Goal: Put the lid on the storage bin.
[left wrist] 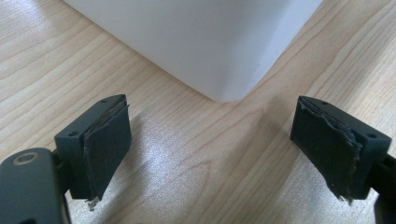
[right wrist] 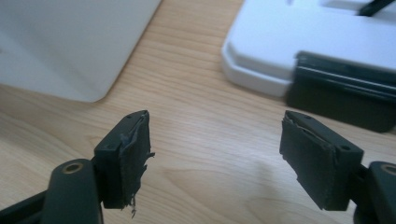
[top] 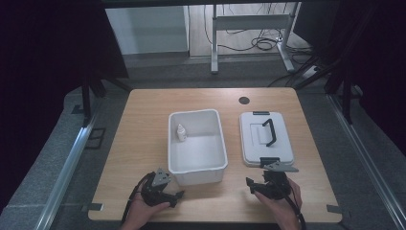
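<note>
At the desk's point(top: 143, 143) near edge both grippers, left point(top: 176, 189) and right point(top: 249, 184), rest spread apart and empty; likely next (a guess), the lid point(top: 253, 143) goes onto the bin point(top: 197, 168) holding a small bottle point(top: 181, 132).

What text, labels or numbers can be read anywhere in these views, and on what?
None can be read.
The bottle in the bin: too small to tell whether it carries a label.
The lid, the table and both grippers' fingers: no print visible.

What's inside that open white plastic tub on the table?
The open white plastic tub holds one small white bottle near its far-left corner. The rest of its floor looks bare; the near wall hides a strip.
</note>
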Motion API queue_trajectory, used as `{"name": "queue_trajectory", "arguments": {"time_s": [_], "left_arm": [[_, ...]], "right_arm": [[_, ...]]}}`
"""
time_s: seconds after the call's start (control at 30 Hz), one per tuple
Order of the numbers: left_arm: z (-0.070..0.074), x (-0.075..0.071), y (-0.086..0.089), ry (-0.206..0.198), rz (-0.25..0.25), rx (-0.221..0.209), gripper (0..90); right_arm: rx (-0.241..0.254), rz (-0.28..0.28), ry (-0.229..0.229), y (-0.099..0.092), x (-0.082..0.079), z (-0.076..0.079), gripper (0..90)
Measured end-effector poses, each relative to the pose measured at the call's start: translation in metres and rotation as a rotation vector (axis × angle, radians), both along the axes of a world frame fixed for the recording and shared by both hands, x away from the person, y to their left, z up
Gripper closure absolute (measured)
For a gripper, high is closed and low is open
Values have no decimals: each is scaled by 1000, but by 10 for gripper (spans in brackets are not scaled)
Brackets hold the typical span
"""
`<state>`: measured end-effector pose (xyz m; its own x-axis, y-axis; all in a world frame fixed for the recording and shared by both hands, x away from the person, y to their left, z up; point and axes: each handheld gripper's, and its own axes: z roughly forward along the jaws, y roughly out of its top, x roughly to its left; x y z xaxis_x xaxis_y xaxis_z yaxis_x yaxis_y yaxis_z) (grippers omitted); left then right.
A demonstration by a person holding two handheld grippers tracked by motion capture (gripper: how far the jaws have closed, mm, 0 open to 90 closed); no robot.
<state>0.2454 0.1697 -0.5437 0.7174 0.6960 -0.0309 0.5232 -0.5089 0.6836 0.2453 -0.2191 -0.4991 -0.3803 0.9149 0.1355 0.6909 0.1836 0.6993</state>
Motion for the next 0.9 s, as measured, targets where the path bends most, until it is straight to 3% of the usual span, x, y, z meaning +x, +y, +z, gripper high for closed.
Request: {"name": "queue_trajectory", "arguments": {"time_s": [0.33, 0.9], "left_arm": [[0, 0, 0, -1, -1, 1, 123], [0, 0, 0, -1, -1, 2, 123]], "right_arm": [[0, -49, 12, -21, 9, 12, 274], [63, -76, 48, -45, 23, 25, 290]]}}
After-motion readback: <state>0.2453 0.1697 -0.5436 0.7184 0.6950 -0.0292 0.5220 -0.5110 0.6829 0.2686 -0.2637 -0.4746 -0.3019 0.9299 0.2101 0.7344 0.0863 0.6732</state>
